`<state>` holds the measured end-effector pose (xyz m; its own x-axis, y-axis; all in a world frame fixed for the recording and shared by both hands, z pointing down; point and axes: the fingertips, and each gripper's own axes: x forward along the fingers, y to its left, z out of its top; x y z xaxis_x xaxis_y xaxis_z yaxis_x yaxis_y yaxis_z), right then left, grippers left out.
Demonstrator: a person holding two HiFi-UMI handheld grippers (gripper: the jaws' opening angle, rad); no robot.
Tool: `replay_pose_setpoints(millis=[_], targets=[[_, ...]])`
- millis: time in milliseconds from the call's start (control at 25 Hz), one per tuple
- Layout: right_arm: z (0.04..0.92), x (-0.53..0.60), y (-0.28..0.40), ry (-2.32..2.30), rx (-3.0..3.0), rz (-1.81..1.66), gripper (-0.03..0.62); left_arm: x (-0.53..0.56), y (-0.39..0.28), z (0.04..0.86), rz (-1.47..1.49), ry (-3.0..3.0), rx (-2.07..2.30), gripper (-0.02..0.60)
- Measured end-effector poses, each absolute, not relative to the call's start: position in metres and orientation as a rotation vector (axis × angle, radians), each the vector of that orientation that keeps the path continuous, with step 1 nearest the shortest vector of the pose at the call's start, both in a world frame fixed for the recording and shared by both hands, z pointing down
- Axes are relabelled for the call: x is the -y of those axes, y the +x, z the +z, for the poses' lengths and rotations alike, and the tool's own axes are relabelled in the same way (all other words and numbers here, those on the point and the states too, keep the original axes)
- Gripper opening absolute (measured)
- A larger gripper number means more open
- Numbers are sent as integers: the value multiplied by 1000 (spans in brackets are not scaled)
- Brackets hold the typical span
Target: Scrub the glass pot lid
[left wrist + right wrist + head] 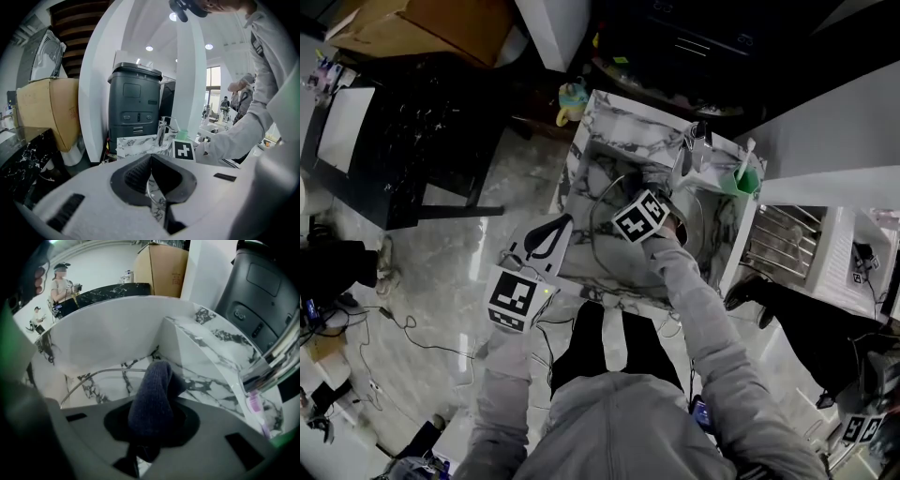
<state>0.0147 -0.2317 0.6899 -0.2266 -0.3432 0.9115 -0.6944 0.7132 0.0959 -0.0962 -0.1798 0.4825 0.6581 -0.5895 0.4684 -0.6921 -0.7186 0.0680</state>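
The glass pot lid stands on edge in the marble sink. My left gripper is shut on its near rim from the sink's left side. In the left gripper view, the glass lid runs as a thin edge between the closed jaws of the left gripper. My right gripper is down in the sink against the lid, its jaws hidden under its marker cube. In the right gripper view, the right gripper is shut on a dark blue cloth, with the lid's rim curving just beyond.
A chrome faucet and a green cup stand at the sink's far right corner. A dish rack lies to the right. A black counter and a cardboard box are on the left. Cables trail on the floor.
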Motion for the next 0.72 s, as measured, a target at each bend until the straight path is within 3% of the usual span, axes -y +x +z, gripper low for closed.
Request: replay_pose_setpoints(millis=[720], targets=[[690,165,-48,305,1982,99,78,169,-95,483,633,2632,1031,26]])
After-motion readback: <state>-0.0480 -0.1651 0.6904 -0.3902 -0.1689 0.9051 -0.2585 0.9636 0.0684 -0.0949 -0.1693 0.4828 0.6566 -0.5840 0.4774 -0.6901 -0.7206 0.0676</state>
